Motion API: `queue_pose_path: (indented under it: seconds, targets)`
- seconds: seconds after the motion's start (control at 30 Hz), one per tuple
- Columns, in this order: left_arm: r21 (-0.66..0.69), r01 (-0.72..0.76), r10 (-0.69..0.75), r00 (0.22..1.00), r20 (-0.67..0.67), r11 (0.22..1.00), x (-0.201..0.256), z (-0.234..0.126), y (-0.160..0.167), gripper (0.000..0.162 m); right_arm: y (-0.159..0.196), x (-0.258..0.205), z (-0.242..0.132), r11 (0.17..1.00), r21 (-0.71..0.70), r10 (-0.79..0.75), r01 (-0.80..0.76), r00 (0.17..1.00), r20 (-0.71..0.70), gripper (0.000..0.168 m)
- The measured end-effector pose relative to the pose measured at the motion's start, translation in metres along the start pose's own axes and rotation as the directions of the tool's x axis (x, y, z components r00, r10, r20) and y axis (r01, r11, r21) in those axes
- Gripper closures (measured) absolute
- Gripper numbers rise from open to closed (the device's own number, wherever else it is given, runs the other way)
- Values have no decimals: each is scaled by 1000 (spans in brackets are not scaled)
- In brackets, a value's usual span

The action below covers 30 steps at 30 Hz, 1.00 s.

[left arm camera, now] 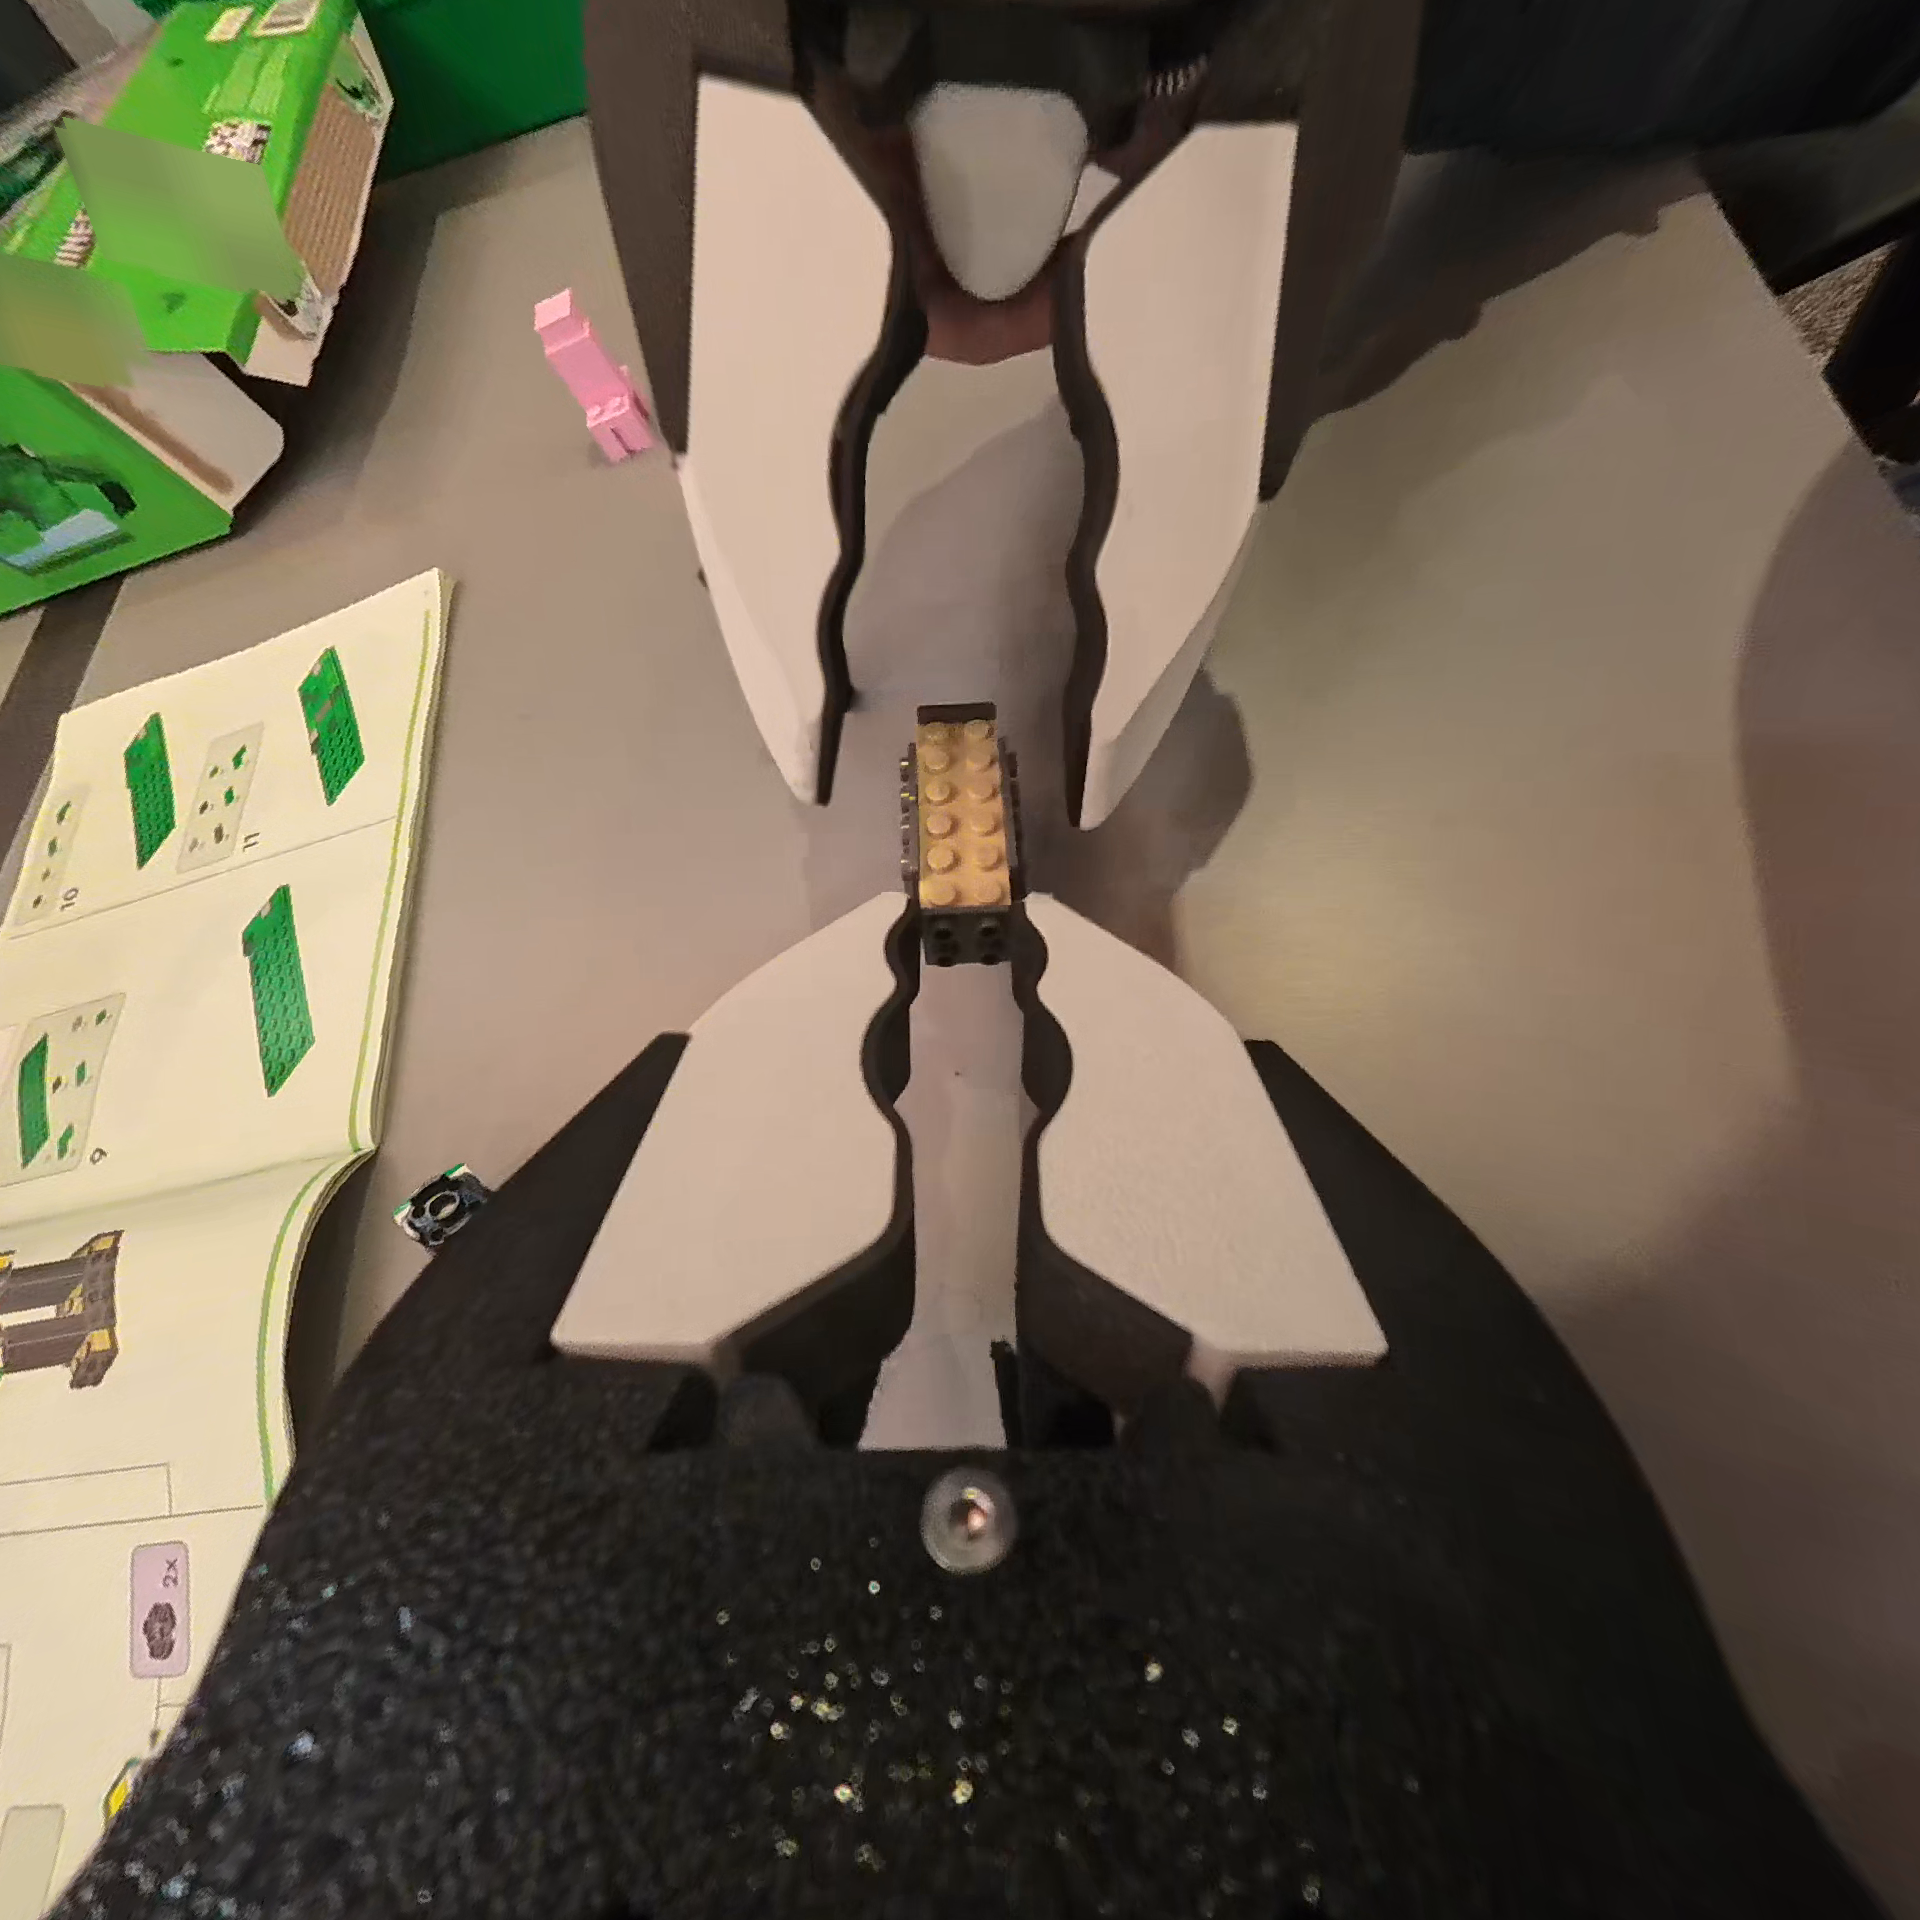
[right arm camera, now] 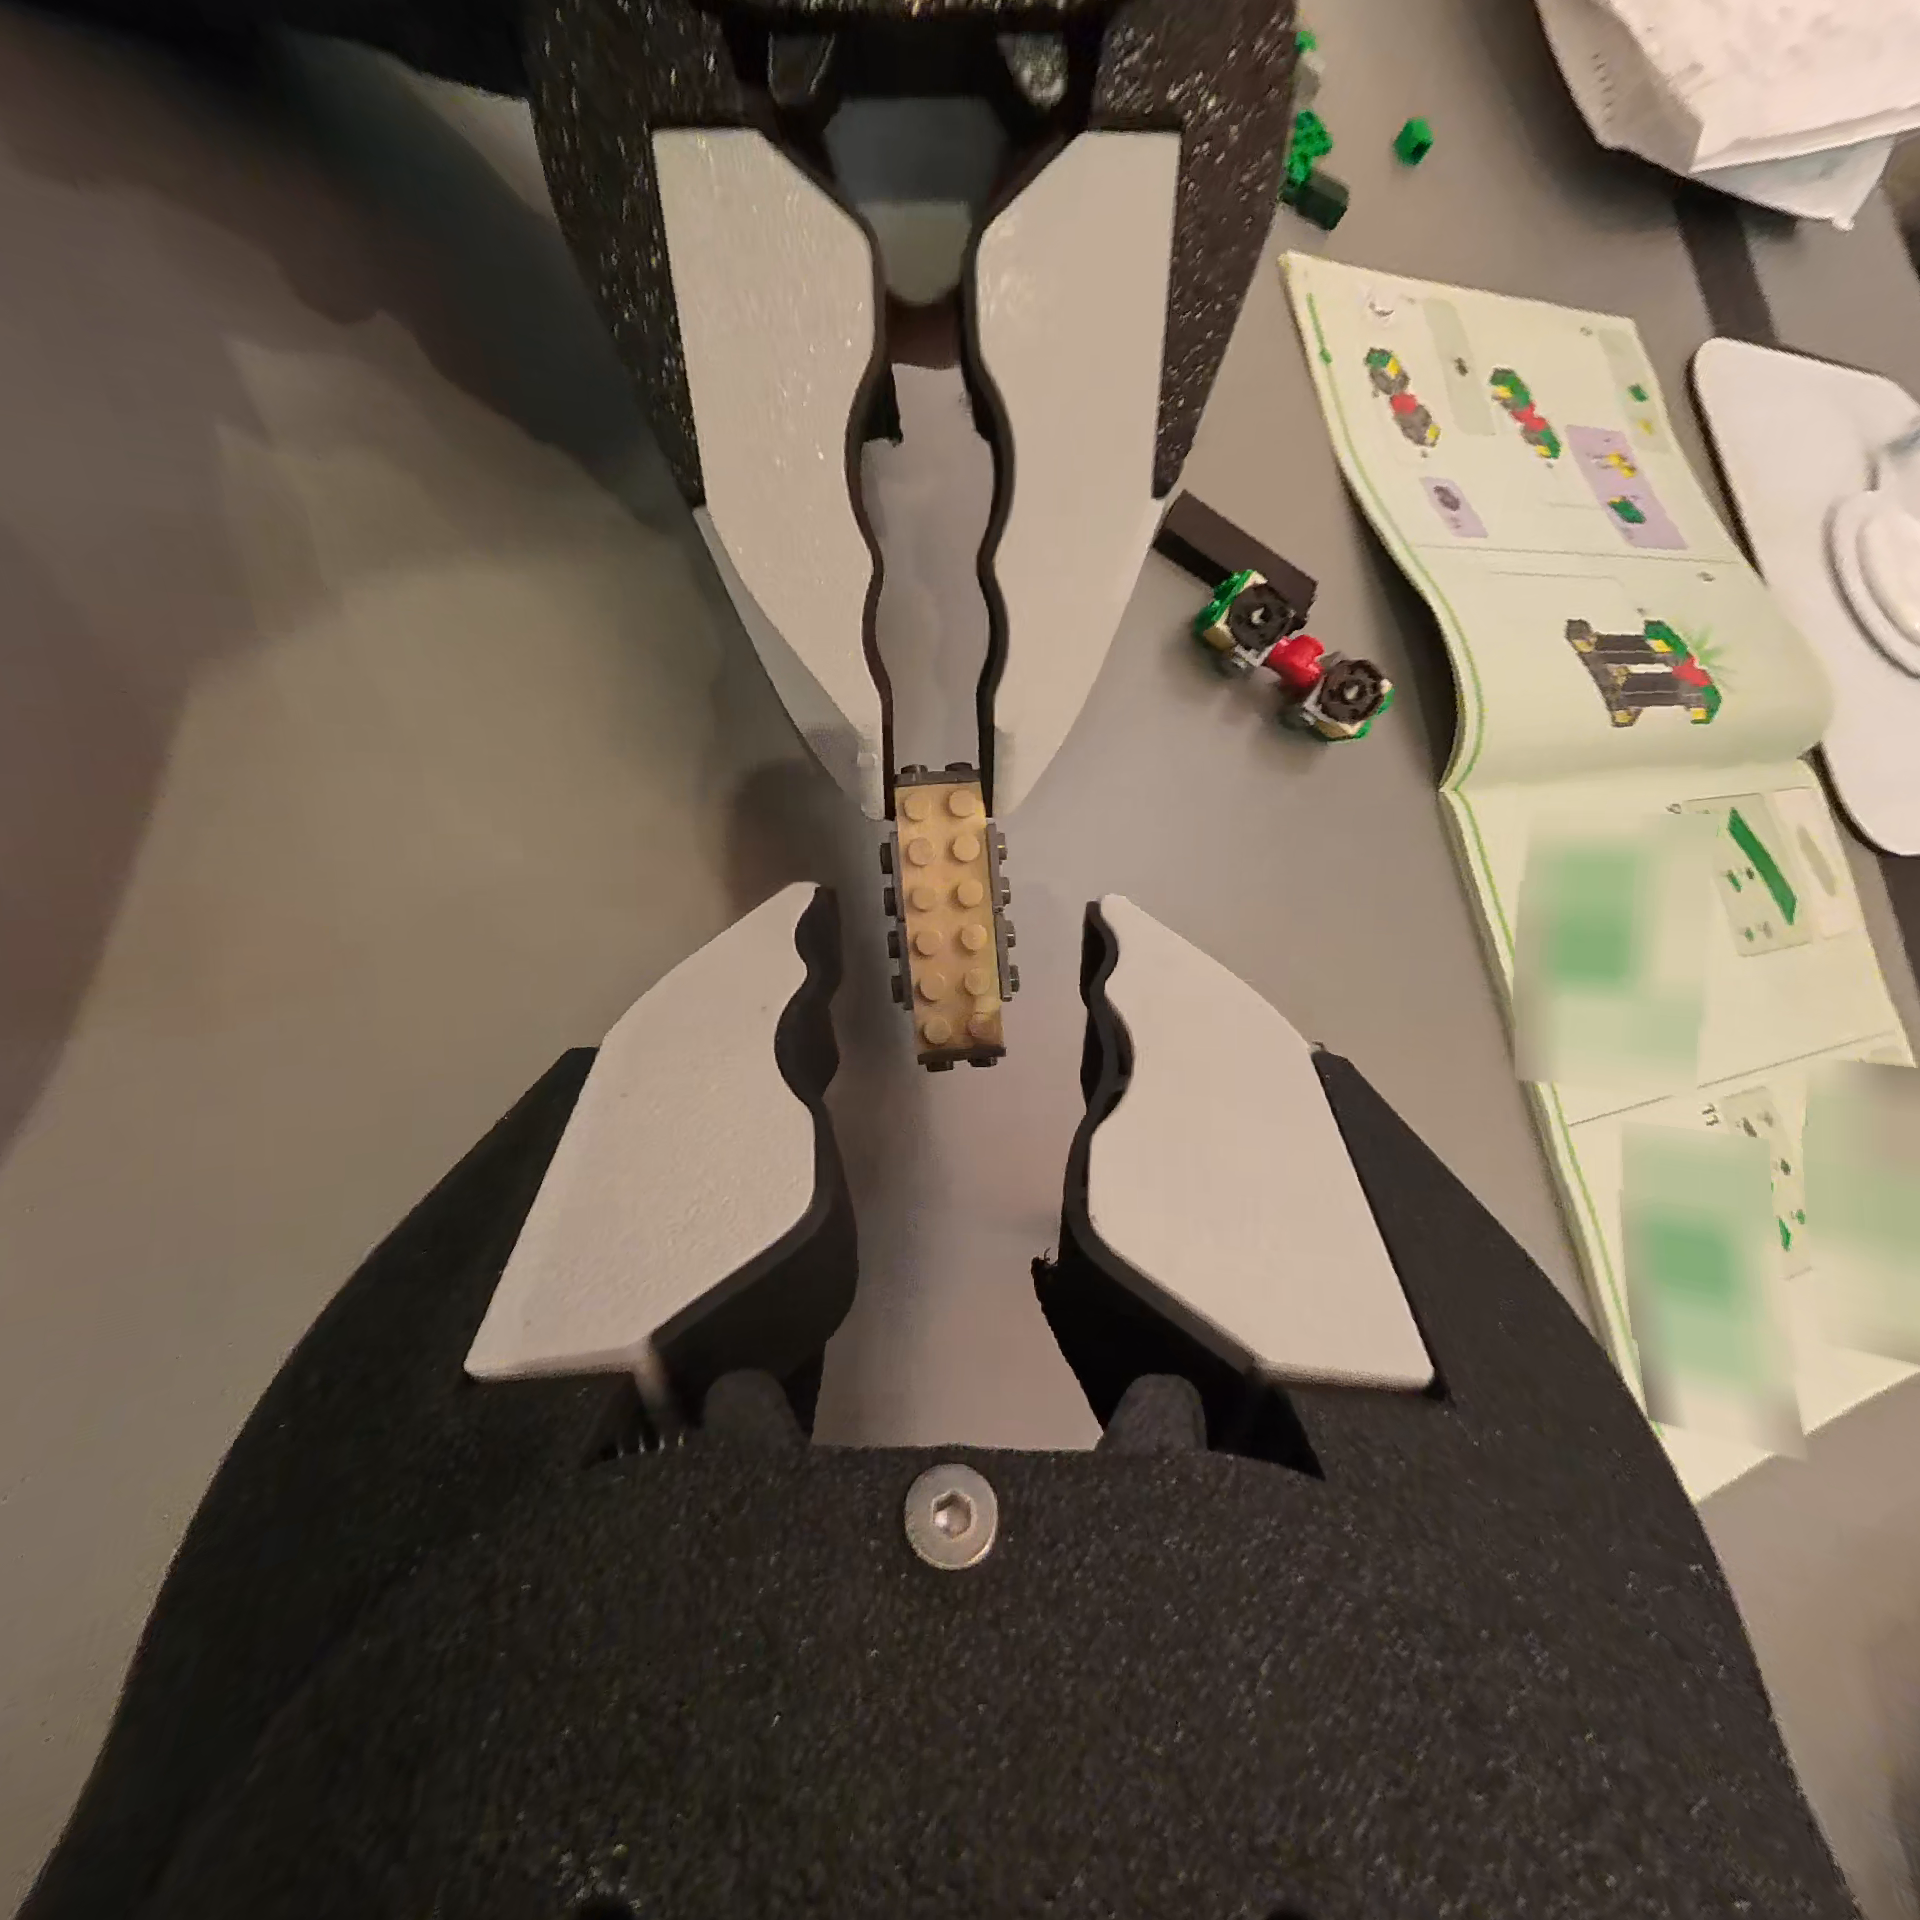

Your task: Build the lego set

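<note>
So the tan brick stack (left arm camera: 961, 821) sits pinched at one end in the left tool (left arm camera: 961, 935), long axis pointing straight at the right tool (right arm camera: 951, 977), whose spread fingers flank the free end above the counter (right arm camera: 416, 831).

My left tongs (left arm camera: 961, 940) cover the near end of the tan-topped dark grey brick assembly (left arm camera: 963, 821). The green cardboard box (left arm camera: 187, 260) and open instruction booklet (left arm camera: 208, 883) run off the left edge. My right view's booklet pages (right arm camera: 1621, 935) carry blurred patches.
</note>
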<state>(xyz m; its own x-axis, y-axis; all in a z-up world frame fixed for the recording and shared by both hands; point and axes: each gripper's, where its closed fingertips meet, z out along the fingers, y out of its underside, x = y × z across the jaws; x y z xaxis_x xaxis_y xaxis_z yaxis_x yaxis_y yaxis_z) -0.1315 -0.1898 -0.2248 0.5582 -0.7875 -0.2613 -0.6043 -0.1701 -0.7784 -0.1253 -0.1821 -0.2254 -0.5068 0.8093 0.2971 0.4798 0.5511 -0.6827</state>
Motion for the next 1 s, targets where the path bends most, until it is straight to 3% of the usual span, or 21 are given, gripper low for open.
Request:
queue_pose_path:
  seconds: [0.27,0.33,0.47,0.63,0.83,1.0]
  targets:
    - [136,36,-34,999,-18,990,-1,-11,-18,146,4,-1,4,1000,-25,-15,15,1000,-11,142]
    - [188,21,-30,999,41,982,-8,-15,-24,145,1,4,3,999,-1,41,-41,999,-20,142]
    - [266,13,-57,985,160,964,-25,-26,-34,127,-12,13,-3,981,111,160,-157,987,-16,143]
    - [400,171,-213,975,64,901,-27,-30,-44,116,-34,21,-16,931,296,220,-211,975,3,143]
    - [539,308,-315,946,-82,784,-25,-36,-59,128,-47,22,-24,878,404,257,-256,965,54,143]
    - [572,379,-342,923,-176,728,-23,-40,-64,136,-54,18,-27,845,451,266,-288,957,113,143]
